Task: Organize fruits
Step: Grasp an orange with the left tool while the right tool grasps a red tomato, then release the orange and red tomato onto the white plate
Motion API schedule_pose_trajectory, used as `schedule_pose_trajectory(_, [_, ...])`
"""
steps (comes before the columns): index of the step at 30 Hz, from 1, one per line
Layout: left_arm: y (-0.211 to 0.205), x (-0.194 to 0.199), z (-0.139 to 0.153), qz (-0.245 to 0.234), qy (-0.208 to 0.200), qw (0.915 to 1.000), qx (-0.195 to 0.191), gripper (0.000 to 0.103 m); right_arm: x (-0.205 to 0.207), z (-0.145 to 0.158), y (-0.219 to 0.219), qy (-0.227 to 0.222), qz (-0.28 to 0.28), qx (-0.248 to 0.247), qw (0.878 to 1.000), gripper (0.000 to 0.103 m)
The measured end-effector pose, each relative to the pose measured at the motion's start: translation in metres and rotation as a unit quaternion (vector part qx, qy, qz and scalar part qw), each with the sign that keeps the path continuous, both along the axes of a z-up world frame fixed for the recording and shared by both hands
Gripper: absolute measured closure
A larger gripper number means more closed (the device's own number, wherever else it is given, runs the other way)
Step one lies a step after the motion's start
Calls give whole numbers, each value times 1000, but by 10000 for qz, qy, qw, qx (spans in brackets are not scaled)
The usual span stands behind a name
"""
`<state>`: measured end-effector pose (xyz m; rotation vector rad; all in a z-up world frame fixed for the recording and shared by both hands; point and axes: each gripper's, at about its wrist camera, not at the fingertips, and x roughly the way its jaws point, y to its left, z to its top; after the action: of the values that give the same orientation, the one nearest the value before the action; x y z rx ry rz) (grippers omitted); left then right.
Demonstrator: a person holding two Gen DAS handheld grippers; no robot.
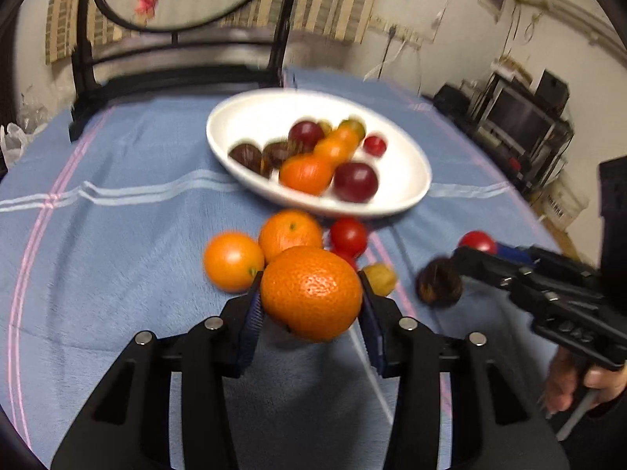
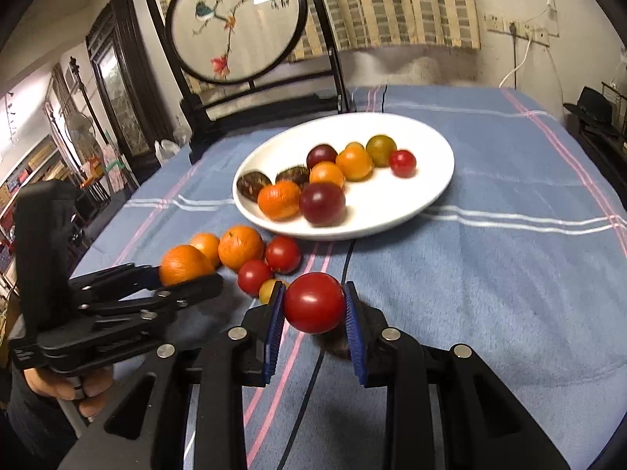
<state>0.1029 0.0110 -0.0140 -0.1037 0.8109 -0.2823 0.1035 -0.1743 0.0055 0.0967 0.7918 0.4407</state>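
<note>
My left gripper point(image 1: 311, 297) is shut on a large orange point(image 1: 311, 293) and holds it above the blue cloth, in front of the white plate point(image 1: 407, 192). It also shows in the right wrist view point(image 2: 188, 274), at the left. My right gripper point(image 2: 313, 305) is shut on a red tomato point(image 2: 314, 302). It shows in the left wrist view point(image 1: 476, 248) at the right with the tomato point(image 1: 476, 241). The plate point(image 2: 431, 196) holds several oranges, plums, dark fruits and a tomato. Two oranges point(image 1: 233, 260) and red tomatoes point(image 1: 348, 236) lie loose before the plate.
A yellow fruit point(image 1: 382, 279) and a dark brown fruit point(image 1: 439, 288) lie on the cloth near the grippers. A black framed screen stand point(image 2: 235, 23) stands at the table's far edge behind the plate. Shelves and furniture line the room's sides.
</note>
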Motion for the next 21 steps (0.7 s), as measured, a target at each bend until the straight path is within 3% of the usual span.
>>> schedule_pose_trajectory(6, [6,7,34,259,-207,9991,-278,59,-1,32,-2,-429,-179,152,9988,73])
schedule_pose_trajectory(11, [-4,36,55,312,-321,9989,-134,59,29,50,4,-609,-210,8,9979,73])
schedule_pose_trajectory(16, [-17,82,54,383,-179,9991,2,59,74,29,5,-272,-347,-79,9990,73])
schedule_pose_trajectory(21, [-22,123,27,566,210,9982,49,59,102,-1,-3,137,-488,62,9987,73])
